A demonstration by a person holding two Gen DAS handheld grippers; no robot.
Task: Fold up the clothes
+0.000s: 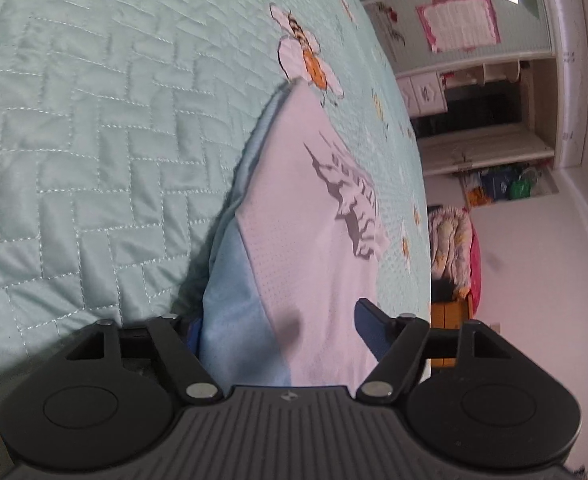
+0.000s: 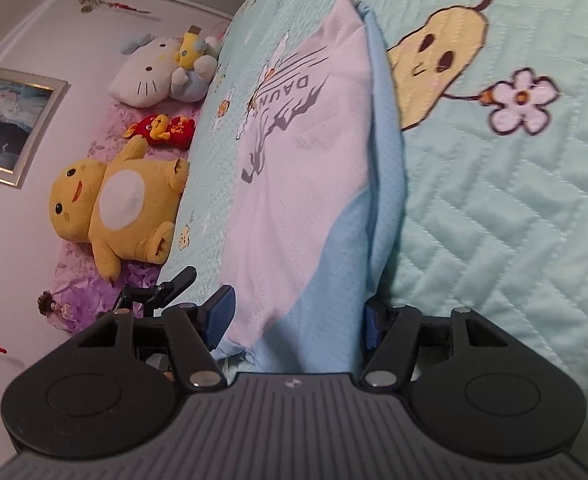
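A white mesh shirt (image 1: pixel 314 216) with a grey print and light blue panels lies folded on the mint quilted bedspread (image 1: pixel 73 120). My left gripper (image 1: pixel 279 332) is open and straddles the shirt's near edge, one blue pad against the quilt side and the other pad (image 1: pixel 368 326) over the white face. In the right wrist view the same shirt (image 2: pixel 314 152) runs away from me. My right gripper (image 2: pixel 296 318) is open too, with its fingers on either side of the shirt's blue end. Part of the left gripper's black frame (image 2: pixel 161 290) shows beside it.
Plush toys lie on a pink floral sheet beyond the quilt: a yellow duck (image 2: pixel 121 204), a white cat cushion (image 2: pixel 149 74), a red toy (image 2: pixel 161 128). A framed picture (image 2: pixel 9 120) hangs on the wall. Shelves and a cabinet (image 1: pixel 490 120) stand past the bed's edge.
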